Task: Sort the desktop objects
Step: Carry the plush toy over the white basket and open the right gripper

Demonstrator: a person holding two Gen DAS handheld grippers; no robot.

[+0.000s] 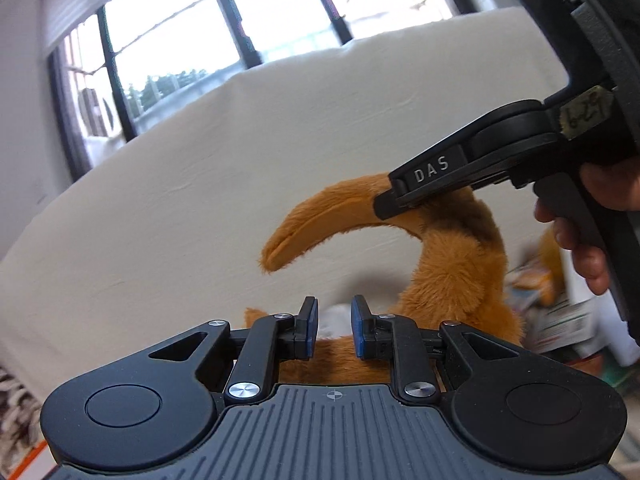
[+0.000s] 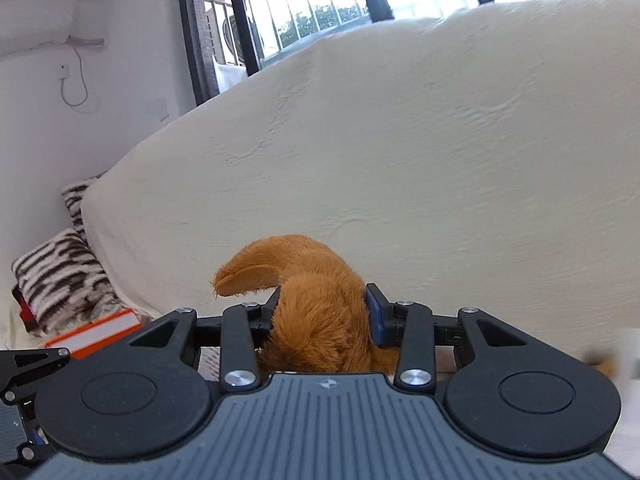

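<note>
Left wrist view: left gripper (image 1: 334,328) empty, fingers set to a narrow gap, nothing between the blue pads (image 1: 359,330); hovering just behind the plush (image 1: 452,264), probably waiting to take a second hold or support the body; right gripper (image 1: 394,204) entering from upper right, fingertips clamped on the plush where a floppy limb or tail curves away to the left; held aloft rather than resting on any surface, judged to be mid-carry toward its sorting spot; destination not in view.

Right wrist view: right gripper (image 2: 322,312) closed on the plush (image 2: 316,304), orange fur bulging between the fingers and hiding the left pad; grip taken on a narrow part, likely because the soft body compresses and a thin section seats firmly between the pads; risk judged as slippage or swinging, since the rest hangs free.

Surroundings: cream-covered sofa (image 2: 400,140) behind; striped cushion (image 2: 60,276) at left; orange-edged book (image 2: 100,332) below it; blurred boxes (image 1: 560,312) at right of left view, print unreadable.

Writing: "DAS" embossed on the right gripper's finger; handwritten tag (image 1: 584,114) on its body, apparently digits, seemingly "6-29", not certain.
</note>
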